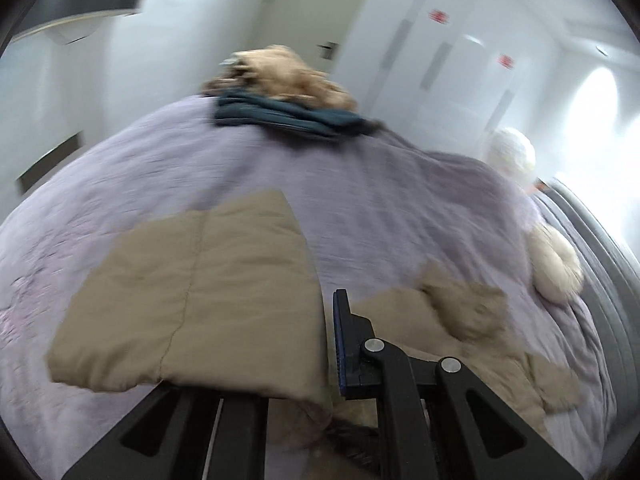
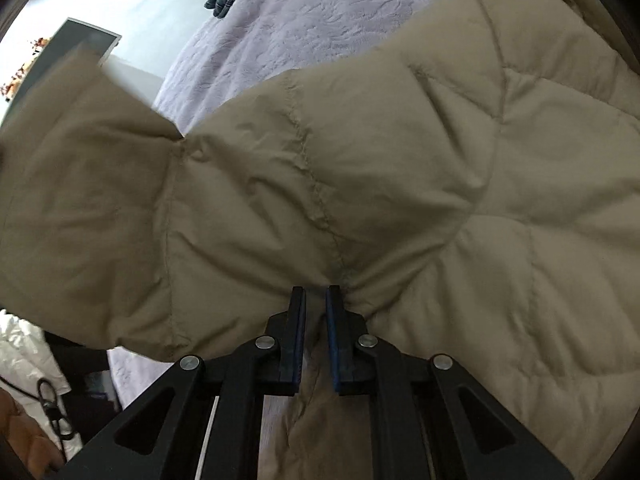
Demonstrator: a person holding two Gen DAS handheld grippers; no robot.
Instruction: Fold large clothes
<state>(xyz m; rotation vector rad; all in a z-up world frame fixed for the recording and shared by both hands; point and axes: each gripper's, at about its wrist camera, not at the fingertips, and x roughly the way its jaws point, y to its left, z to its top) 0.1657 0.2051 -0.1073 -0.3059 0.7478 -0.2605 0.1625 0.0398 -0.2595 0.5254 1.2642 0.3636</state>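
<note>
Here, both grippers' fingers (image 2: 298, 340) clenched on tan padded coat (image 2: 400, 160), lilac bedspread (image 1: 360, 192), dark folded garment (image 1: 288, 118) beyond

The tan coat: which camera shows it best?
The right wrist view: the coat fills the frame, sharp, with quilting and seams clear, pinched in the right gripper. The left wrist view shows only a blurred flap of it lying over the left gripper on the purple bedspread.

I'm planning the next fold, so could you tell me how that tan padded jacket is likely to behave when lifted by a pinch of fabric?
The tan padded jacket probably drapes floppily: it bunches and creases where the right gripper pinches it. Its quilted, puffy panels suggest it is light for its size. The sleeve beside the left gripper will likely swing loosely.
</note>
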